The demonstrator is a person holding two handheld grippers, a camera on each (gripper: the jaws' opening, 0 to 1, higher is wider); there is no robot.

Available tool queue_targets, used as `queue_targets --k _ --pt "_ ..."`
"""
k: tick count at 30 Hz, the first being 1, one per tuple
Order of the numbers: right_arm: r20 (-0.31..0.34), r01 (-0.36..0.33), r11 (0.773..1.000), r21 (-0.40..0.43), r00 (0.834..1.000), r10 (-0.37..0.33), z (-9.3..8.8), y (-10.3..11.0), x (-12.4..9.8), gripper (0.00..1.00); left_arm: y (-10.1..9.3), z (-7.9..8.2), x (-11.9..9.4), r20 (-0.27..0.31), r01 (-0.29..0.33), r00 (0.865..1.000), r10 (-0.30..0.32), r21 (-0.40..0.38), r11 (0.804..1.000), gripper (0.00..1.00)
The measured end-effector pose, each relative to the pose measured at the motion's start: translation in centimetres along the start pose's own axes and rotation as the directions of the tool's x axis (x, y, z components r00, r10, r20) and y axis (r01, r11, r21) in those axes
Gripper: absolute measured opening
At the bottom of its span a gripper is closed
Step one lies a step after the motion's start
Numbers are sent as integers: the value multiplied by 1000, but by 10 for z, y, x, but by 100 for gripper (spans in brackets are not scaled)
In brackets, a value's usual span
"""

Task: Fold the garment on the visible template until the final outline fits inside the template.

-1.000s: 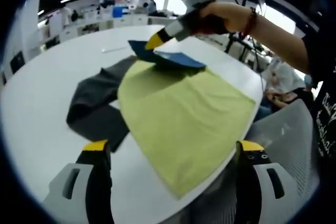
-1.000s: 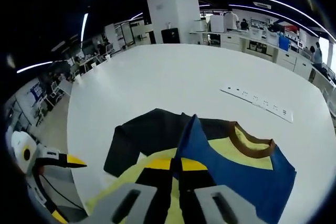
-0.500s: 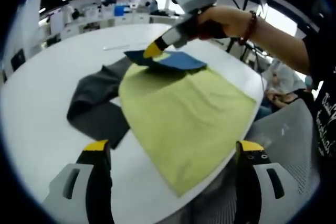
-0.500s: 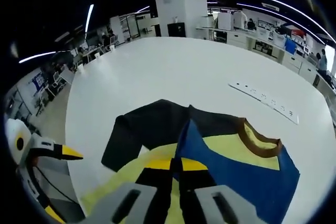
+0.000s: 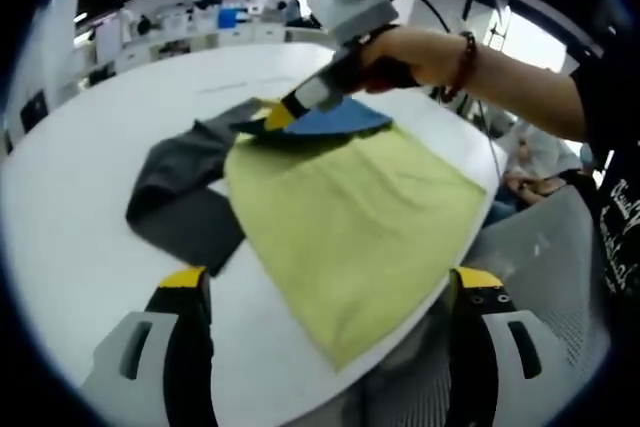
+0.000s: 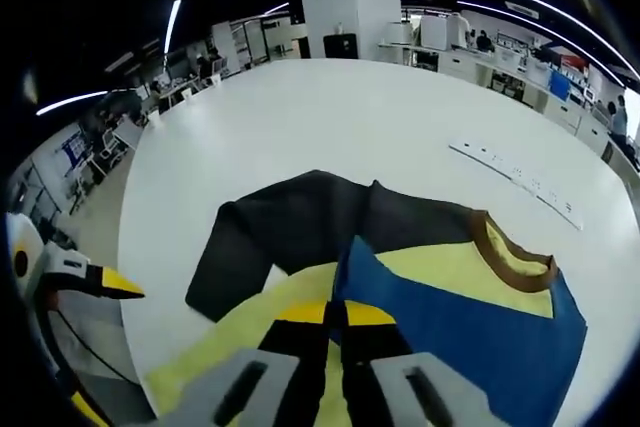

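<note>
A yellow-green, blue and dark grey T-shirt with a brown collar [image 5: 350, 217] lies spread on the round white bench [image 5: 80, 217], its yellow-green body reaching to the near edge of the bench in the left gripper view. One dark grey sleeve [image 5: 180, 202] lies flat beside the body on the white surface.

The right hand-held gripper [image 6: 335, 314] has its yellow-tipped jaws pressed together on the edge of the blue fabric panel [image 6: 470, 332] of the shirt, and that edge stands up from the cloth between the tips. In the left gripper view the same right hand-held gripper [image 5: 280, 115] comes in from the upper right, held by a person's hand [image 5: 410, 47] with a dark beaded bracelet at the wrist, its yellow tip at the far end of the shirt where blue meets grey.

The left hand-held gripper [image 5: 325, 282] has its jaws wide apart, hanging above the near edge of the bench and holding nothing. In the right gripper view it shows at the lower left [image 6: 95, 282], off the edge of the bench.

A thin white strip with small dark marks [image 6: 515, 182] lies on the bench well apart from the shirt.
</note>
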State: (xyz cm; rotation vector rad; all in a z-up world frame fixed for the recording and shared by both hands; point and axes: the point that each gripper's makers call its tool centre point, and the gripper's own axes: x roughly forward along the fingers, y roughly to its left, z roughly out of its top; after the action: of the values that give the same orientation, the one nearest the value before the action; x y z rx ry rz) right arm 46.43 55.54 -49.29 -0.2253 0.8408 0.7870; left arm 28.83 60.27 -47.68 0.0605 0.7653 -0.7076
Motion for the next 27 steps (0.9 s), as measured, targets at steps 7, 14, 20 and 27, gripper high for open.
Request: queue_targets --k 7,14,20,27 --pt "-22 -12 1000 2 1000 12 -11 2 9 0 2 1 -1 3 0 1000 0 -3 1000 95" --pt "-31 -54 999 1 998 54 -19 8 17 0 3 1 0 -1 0 1000 0 -4 1000 95" --pt "-60 -88 996 16 994 89 -30 18 21 2 3 2 1 0 0 1000 0 1 1000 95" --pt "-72 -78 997 28 994 80 -35 15 21 2 4 4 -1 6 -7 1000 7 2 1000 95"
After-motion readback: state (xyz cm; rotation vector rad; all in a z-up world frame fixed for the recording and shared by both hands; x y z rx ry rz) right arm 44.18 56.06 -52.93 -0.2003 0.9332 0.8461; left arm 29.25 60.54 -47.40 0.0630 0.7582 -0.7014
